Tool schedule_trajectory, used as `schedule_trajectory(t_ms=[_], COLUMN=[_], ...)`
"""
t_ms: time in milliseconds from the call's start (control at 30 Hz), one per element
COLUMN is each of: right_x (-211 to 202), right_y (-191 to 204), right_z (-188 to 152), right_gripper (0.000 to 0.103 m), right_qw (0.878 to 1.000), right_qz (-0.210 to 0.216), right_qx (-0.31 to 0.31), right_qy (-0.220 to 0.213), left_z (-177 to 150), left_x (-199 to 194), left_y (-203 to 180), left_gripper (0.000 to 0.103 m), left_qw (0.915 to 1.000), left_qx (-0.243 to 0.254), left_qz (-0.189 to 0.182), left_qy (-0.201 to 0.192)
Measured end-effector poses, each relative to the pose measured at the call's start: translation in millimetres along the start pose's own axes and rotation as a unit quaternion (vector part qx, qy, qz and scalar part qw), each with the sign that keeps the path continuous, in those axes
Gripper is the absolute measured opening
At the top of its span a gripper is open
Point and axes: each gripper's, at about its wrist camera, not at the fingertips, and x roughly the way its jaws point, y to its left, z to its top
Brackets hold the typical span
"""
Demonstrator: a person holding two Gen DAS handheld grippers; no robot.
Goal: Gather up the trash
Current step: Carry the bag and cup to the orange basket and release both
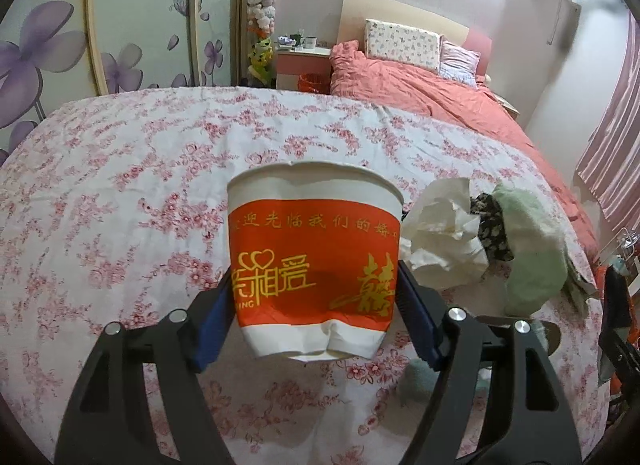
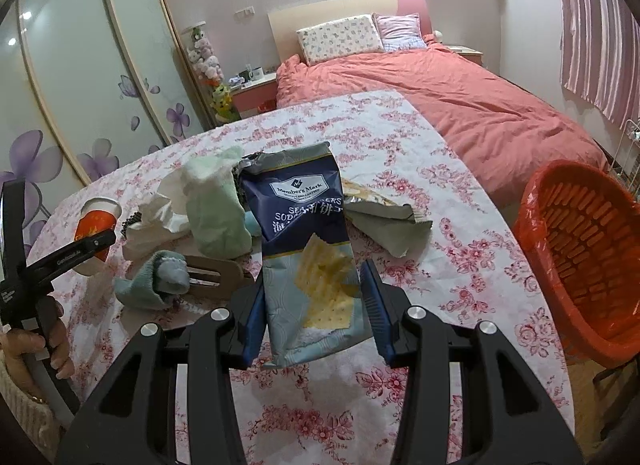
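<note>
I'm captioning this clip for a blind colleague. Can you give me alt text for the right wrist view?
The right gripper holds a blue cracker packet upright over a floral tablecloth. Behind it lie crumpled tissue, a green cloth and a torn wrapper; an orange basket stands at right.

Bed (image 2: 460,105) w/ pillows, wardrobe (image 2: 80,85) behind floral tablecloth (image 1: 120,185).

A dented red-and-white paper cup (image 1: 314,261) stands upright between the left gripper's (image 1: 316,305) blue pads, lifted off the cloth. A torn, dark-blue cracker wrapper (image 2: 310,261) stands upright, pinched in the right gripper (image 2: 316,309). Crumpled white tissue (image 1: 444,241) lies right of the cup.
</note>
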Motion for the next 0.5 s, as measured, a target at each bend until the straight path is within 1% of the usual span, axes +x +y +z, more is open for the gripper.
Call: schedule_trajectory(t_ms=[233, 500], right_x=[-18, -37], right_y=[-3, -12], right_z=[4, 6], right_gripper=[0.044, 0.044], right_qw=[1.0, 0.999], right_qz=[0.002, 0.0], right_qx=[0.0, 0.006], right_qy=[-0.021, -0.043], left_z=[5, 6], left_x=[-26, -56], left_y=[-13, -43], left_gripper=[0.072, 0.073], left_qw=[0.9997, 0.9977], left_qx=[0.009, 0.03], left_qz=[-0.014, -0.05], left_qy=[-0.018, -0.035])
